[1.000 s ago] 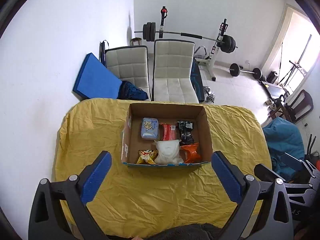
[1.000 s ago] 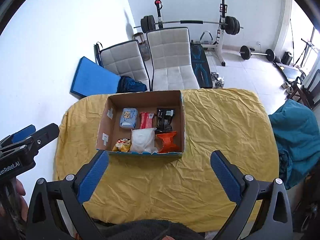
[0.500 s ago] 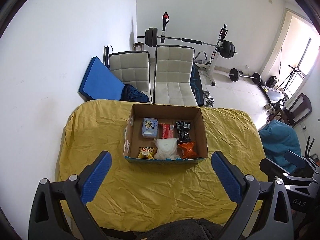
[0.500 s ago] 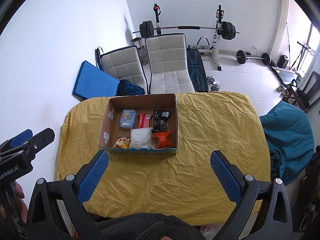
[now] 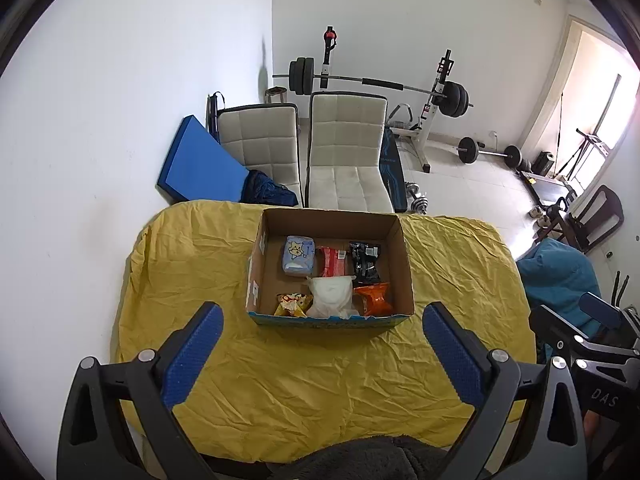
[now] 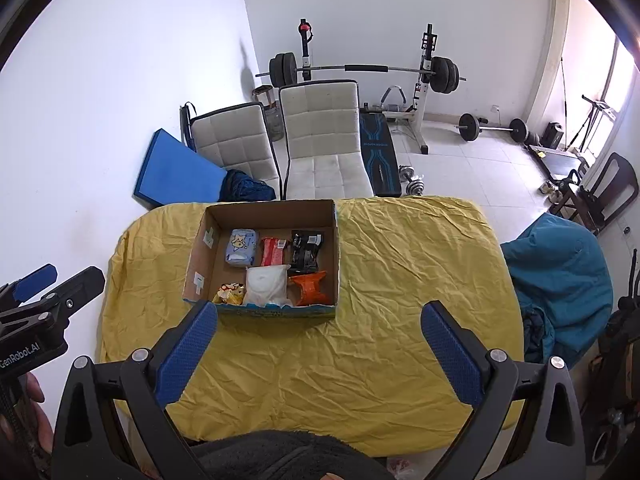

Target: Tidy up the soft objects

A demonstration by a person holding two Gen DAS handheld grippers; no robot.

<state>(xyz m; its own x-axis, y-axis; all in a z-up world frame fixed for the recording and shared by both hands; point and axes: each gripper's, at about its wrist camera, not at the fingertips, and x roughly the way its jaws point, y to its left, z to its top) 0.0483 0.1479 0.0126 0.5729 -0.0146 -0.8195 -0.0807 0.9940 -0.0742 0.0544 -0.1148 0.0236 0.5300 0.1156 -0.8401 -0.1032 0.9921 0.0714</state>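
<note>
Table (image 5: 320, 380) under wrinkled yellow cloth. Open box (image 5: 404, 264) at its far middle, long axis left-right. Inside, six soft packs in two rows. Far row: blue pack (image 5: 298, 255), red pack (image 5: 331, 261), black pack (image 5: 365, 262), each lying long axis near-far. Near row: yellow pack (image 5: 291, 303), white pack (image 5: 331, 295), orange pack (image 5: 373, 299). Left gripper (image 5: 320, 354) and right gripper (image 6: 318, 352) hover at the near edge, fingers spread wide, holding nothing.
</note>
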